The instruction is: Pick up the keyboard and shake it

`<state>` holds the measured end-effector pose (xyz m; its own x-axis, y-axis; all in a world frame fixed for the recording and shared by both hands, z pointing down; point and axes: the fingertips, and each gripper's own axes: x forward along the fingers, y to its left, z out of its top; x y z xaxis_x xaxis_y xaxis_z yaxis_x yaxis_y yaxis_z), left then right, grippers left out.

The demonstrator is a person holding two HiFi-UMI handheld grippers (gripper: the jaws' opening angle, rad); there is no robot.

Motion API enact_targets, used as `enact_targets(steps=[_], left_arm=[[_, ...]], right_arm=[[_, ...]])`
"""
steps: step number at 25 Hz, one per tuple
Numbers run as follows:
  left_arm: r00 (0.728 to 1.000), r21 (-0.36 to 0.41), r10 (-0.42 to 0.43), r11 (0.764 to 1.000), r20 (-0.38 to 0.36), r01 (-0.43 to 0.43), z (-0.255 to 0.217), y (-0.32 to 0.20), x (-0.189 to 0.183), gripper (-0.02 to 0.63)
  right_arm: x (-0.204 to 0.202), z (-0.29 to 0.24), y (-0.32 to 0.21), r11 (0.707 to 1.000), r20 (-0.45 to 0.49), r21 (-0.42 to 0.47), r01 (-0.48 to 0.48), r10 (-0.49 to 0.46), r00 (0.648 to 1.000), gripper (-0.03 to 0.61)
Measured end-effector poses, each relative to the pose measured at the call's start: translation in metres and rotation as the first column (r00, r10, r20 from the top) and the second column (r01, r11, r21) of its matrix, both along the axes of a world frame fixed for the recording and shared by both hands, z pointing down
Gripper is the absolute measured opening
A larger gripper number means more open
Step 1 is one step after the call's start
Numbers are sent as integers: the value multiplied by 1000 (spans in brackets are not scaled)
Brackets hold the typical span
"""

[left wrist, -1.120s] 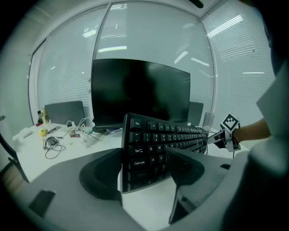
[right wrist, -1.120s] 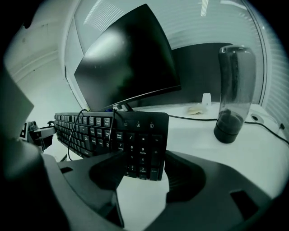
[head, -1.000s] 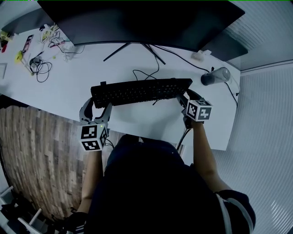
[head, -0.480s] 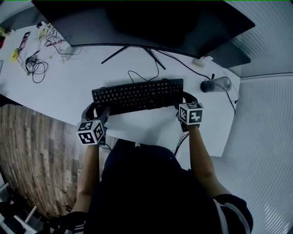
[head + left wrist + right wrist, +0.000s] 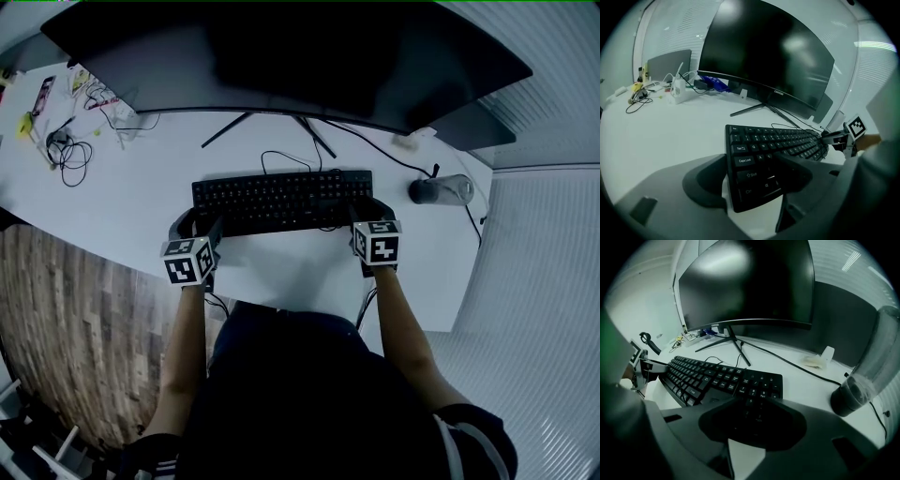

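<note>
A black keyboard (image 5: 281, 200) lies flat on the white desk (image 5: 141, 202), in front of the monitor stand. My left gripper (image 5: 195, 223) stands open around the keyboard's left end. In the left gripper view one jaw sits beside the keyboard (image 5: 773, 145) at its near left corner and the other reaches over the keys. My right gripper (image 5: 370, 210) is at the right end with its jaws closing. In the right gripper view a dark jaw covers the number pad of the keyboard (image 5: 712, 376). I cannot see the pads pressing on it.
A large dark curved monitor (image 5: 281, 47) stands behind the keyboard, its stand legs (image 5: 272, 127) spread on the desk. A clear tumbler (image 5: 441, 190) lies to the right. Coiled cables (image 5: 66, 150) and small items sit far left. The desk's near edge runs just below the grippers.
My right gripper has moved left from beside the keyboard's right end onto it. The left gripper has stayed at the left end. The keyboard has not left the desk.
</note>
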<state>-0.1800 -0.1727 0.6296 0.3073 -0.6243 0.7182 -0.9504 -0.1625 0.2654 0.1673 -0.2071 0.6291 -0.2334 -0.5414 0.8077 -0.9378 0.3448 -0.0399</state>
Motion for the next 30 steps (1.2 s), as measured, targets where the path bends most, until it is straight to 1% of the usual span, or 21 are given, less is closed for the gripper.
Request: enact_targets(steps=[2, 4, 5, 7, 9, 10, 11, 13, 15, 16, 17, 19, 22, 25, 27, 30], left_arm=[[1000, 6, 2, 1000, 29, -2, 0, -8, -1, 324], [998, 24, -22, 999, 53, 21, -4, -12, -2, 324], [997, 47, -47, 998, 60, 44, -9, -13, -4, 324], [994, 120, -93, 989, 59, 86, -29, -13, -6, 324], [995, 191, -91, 978, 51, 80, -55, -10, -1, 324], [996, 226, -77, 972, 50, 64, -69, -9, 5, 318], [997, 263, -63, 964, 51, 47, -85, -9, 10, 297], [997, 340, -50, 940, 61, 26, -119, -10, 20, 191], [996, 412, -46, 911, 75, 11, -156, -10, 28, 113], [996, 445, -42, 895, 84, 1, -175, -11, 32, 72], [995, 477, -37, 879, 90, -10, -193, -11, 36, 46], [996, 536, -28, 844, 86, -22, -229, -9, 43, 32], [997, 611, -23, 791, 74, -27, -279, -6, 51, 25], [996, 679, -16, 733, 82, -45, -329, -6, 59, 25], [995, 705, -17, 707, 96, -56, -355, 2, 62, 25], [995, 741, -23, 669, 102, -60, -386, 13, 66, 25]], right_arm=[[1, 0, -2, 999, 11, 16, -27, 27, 1000, 150], [5, -4, -4, 997, 18, 41, -64, 63, 998, 153], [7, -9, -4, 994, 21, 65, -86, 85, 996, 156], [8, -25, -5, 985, 39, 122, -122, 119, 992, 156], [4, -45, -6, 974, 72, 180, -135, 124, 990, 153], [2, -57, -7, 968, 88, 210, -138, 122, 989, 133], [-1, -70, -7, 960, 104, 242, -142, 120, 987, 107], [-10, -99, -8, 939, 136, 309, -148, 110, 985, 68], [-19, -131, -7, 915, 162, 376, -144, 88, 983, 46], [-24, -148, -6, 902, 172, 409, -140, 74, 982, 41], [-29, -166, -5, 887, 180, 442, -135, 59, 982, 37], [-36, -203, -3, 851, 194, 509, -127, 30, 981, 33], [-42, -261, 1, 786, 205, 607, -120, -9, 979, 30], [-45, -322, 5, 702, 202, 703, -116, -40, 979, 29], [-50, -355, 15, 657, 193, 747, -105, -62, 979, 29], [-53, -392, 32, 596, 160, 799, -80, -82, 984, 29]])
